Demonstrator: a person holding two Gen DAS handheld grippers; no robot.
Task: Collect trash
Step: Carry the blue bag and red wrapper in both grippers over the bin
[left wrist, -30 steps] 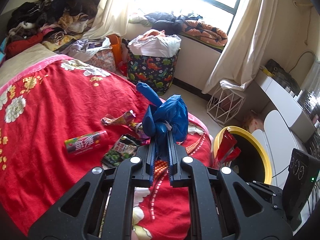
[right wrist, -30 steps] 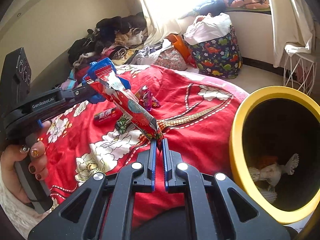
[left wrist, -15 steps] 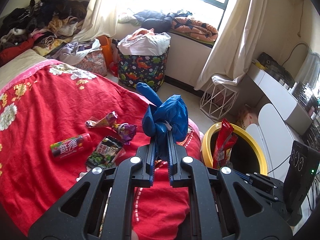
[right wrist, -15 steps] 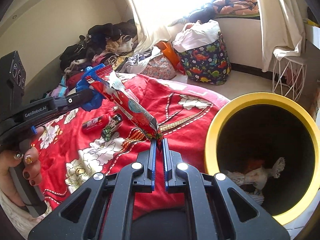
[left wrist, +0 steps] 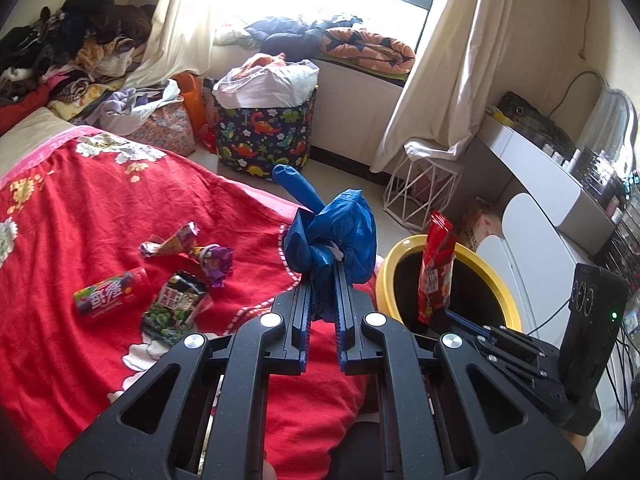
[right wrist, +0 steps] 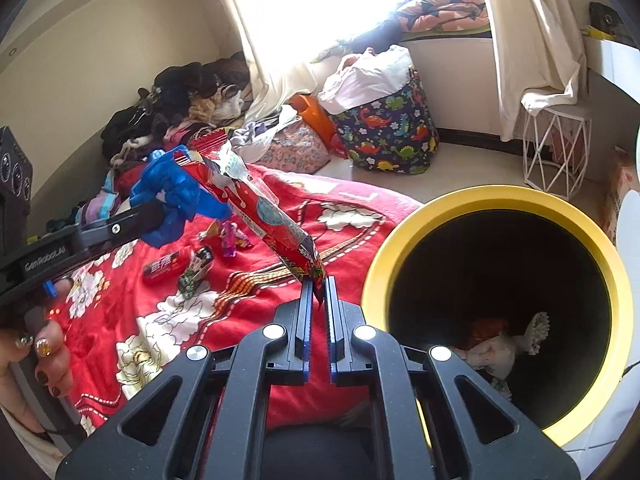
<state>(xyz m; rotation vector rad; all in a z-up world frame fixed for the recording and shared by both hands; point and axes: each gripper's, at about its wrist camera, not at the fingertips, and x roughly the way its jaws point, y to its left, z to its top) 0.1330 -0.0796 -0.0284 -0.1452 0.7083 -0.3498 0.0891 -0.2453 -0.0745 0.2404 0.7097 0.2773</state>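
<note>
The left gripper (left wrist: 323,276) is clamped on a crumpled blue plastic bag (left wrist: 338,236), which stands up above the fingertips over the edge of the red bedspread (left wrist: 80,208). The right gripper (right wrist: 316,284) is clamped on the bottom corner of a long red snack wrapper (right wrist: 256,208); the wrapper leans up and to the left from the jaws. Just beside the bed stands a black bin with a yellow rim (right wrist: 472,196), with crumpled paper at its bottom. In the left wrist view the red wrapper (left wrist: 436,264) is over the bin's near rim (left wrist: 394,252). On the bedspread lie a red candy tube (left wrist: 110,294), a green snack packet (left wrist: 176,306) and a purple candy wrapper (left wrist: 216,260).
</note>
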